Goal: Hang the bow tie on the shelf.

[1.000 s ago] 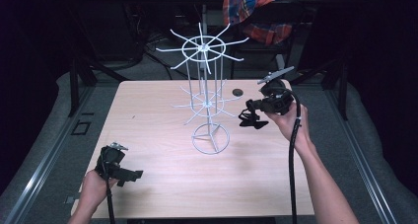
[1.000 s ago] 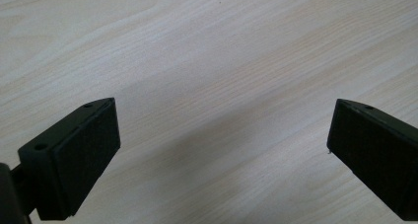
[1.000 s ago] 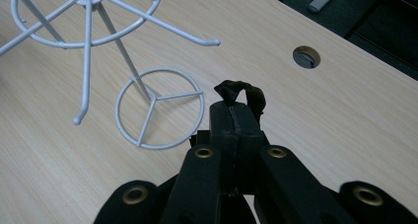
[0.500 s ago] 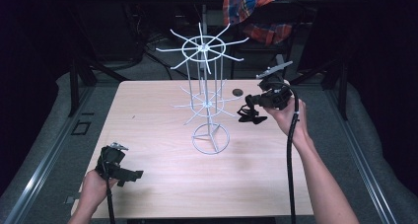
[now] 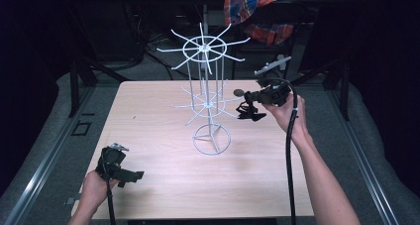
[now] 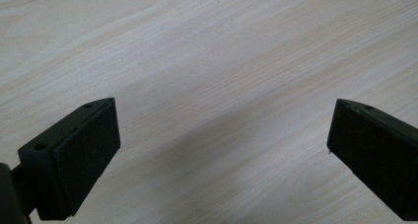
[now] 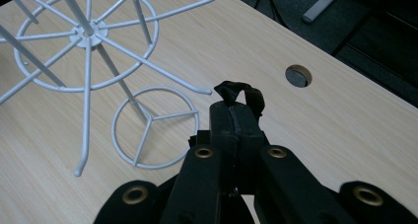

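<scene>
Right claw (image 7: 235,116) clenches our small black loop (image 7: 240,93) just beside a lower hook of the white wire rack (image 5: 207,103); left claw (image 5: 130,177), released, rests well apart from the rack on the bench (image 5: 158,116).

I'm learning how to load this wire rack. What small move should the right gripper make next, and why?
Probably ease the right gripper forward so the black loop slips over the nearest hook tip of the white rack. The loop sits just beside that tip, not yet on it.
</scene>
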Action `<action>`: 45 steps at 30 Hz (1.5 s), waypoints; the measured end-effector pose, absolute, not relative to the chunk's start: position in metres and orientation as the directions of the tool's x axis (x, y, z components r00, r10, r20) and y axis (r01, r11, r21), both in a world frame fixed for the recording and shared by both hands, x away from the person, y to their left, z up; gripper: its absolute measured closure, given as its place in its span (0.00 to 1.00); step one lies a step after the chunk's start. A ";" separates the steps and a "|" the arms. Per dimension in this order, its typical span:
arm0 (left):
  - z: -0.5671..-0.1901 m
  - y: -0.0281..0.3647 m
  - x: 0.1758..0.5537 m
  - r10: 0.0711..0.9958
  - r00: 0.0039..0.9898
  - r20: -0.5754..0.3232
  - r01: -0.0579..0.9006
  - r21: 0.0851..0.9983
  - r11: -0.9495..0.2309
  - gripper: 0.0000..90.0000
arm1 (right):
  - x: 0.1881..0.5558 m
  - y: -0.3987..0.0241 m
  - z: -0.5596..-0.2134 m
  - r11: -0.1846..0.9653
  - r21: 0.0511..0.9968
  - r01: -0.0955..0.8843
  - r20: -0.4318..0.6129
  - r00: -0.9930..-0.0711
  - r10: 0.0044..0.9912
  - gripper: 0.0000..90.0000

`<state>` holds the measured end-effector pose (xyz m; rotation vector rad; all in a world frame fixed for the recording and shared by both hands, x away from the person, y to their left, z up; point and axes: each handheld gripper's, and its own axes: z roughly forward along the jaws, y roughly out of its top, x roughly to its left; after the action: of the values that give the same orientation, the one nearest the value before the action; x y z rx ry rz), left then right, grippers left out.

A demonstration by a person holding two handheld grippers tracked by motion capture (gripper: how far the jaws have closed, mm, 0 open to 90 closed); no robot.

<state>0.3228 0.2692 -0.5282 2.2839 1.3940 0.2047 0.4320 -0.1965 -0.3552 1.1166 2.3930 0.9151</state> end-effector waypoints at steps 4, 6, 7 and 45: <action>-0.528 0.269 0.323 0.871 0.479 -0.107 0.805 0.450 -0.387 0.00 | 0.432 -0.192 -0.354 0.486 0.683 0.545 -0.040 -0.637 0.770 1.00; -0.528 0.270 0.323 0.872 0.478 -0.107 0.804 0.452 -0.386 0.00 | 0.432 -0.191 -0.355 0.483 0.688 0.542 -0.037 -0.639 0.768 1.00; -0.528 0.270 0.323 0.872 0.477 -0.108 0.806 0.450 -0.385 0.00 | 0.432 -0.189 -0.355 0.482 0.688 0.542 -0.034 -0.639 0.768 1.00; -0.529 0.268 0.325 0.870 0.482 -0.105 0.804 0.447 -0.392 0.00 | 0.433 -0.173 -0.383 0.494 0.674 0.550 0.006 -0.673 0.740 1.00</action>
<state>0.3248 0.2679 -0.5290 2.2926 1.3894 0.2013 0.4335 -0.1732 -0.3835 1.0906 2.4578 0.9560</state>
